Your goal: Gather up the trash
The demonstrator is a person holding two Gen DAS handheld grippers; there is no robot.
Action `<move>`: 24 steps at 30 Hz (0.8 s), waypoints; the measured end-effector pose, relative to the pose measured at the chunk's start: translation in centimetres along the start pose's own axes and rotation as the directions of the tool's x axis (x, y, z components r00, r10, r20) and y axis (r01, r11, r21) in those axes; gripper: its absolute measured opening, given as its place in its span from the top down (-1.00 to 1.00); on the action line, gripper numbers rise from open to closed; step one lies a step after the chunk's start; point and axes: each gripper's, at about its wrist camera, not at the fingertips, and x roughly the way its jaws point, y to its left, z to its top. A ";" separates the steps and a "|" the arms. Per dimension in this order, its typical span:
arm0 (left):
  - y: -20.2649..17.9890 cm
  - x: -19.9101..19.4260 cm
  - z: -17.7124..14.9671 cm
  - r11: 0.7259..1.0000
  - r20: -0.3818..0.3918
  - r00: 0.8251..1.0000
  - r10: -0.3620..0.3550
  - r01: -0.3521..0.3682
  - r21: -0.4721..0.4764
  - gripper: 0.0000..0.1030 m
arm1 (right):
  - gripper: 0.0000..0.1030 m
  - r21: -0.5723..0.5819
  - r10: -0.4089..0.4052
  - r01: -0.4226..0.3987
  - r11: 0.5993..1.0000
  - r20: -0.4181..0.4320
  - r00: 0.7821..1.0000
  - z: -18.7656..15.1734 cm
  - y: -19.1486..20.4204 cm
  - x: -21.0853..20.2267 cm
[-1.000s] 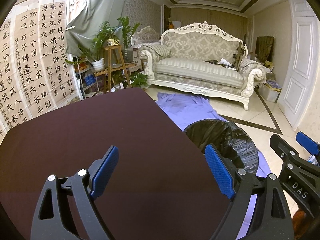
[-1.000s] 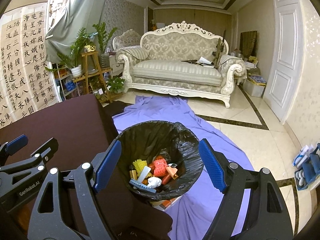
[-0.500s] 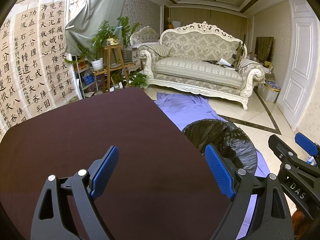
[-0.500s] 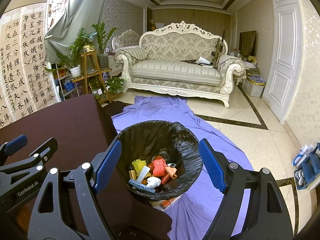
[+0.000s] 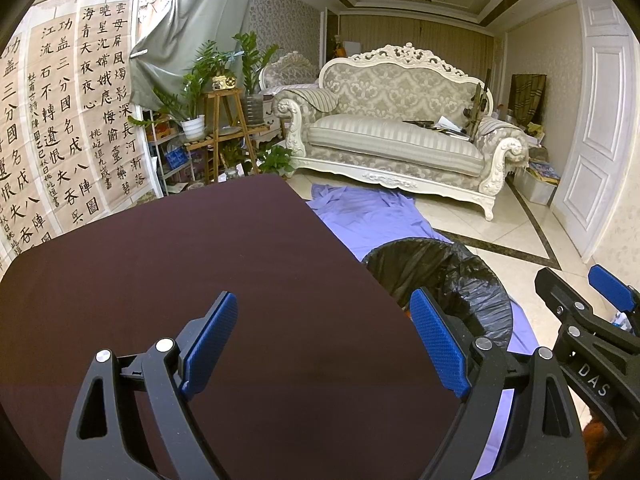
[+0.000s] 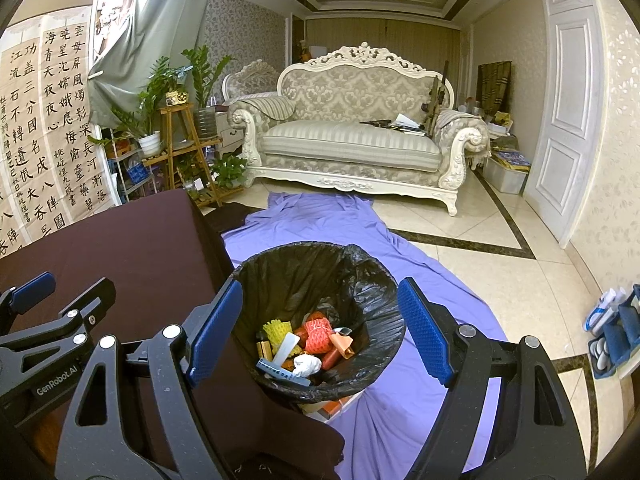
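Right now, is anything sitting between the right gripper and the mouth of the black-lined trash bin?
Nothing visible does. The right gripper is open and empty, and through its fingers the trash bin shows an uncovered mouth with trash already at the bottom. The dark table lies off to the side, beside the bin.

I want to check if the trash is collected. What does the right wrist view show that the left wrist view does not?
Only the right wrist view looks into the bin: red and yellow foam nets and a crumpled white scrap lie inside. Only the left wrist view shows most of the dark tabletop, with nothing on it. Both show the black-lined bin on the purple sheet, the sofa, and both grippers open, holding nothing.
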 end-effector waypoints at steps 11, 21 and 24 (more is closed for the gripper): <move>-0.8 -0.2 0.0 1.000 -0.003 1.000 -0.003 0.003 0.000 -0.66 | -0.51 0.001 0.001 -0.001 1.000 0.000 1.000 0.0 0.0 0.0; -0.8 -0.1 0.1 1.000 -0.002 1.000 -0.001 0.001 -0.001 -0.66 | -0.51 0.001 0.001 -0.001 1.000 0.000 1.000 0.0 -0.1 0.0; -0.8 -0.1 0.1 1.000 -0.005 1.000 -0.004 0.004 -0.003 -0.66 | -0.51 0.001 0.001 -0.001 1.000 0.000 1.000 0.0 -0.1 0.0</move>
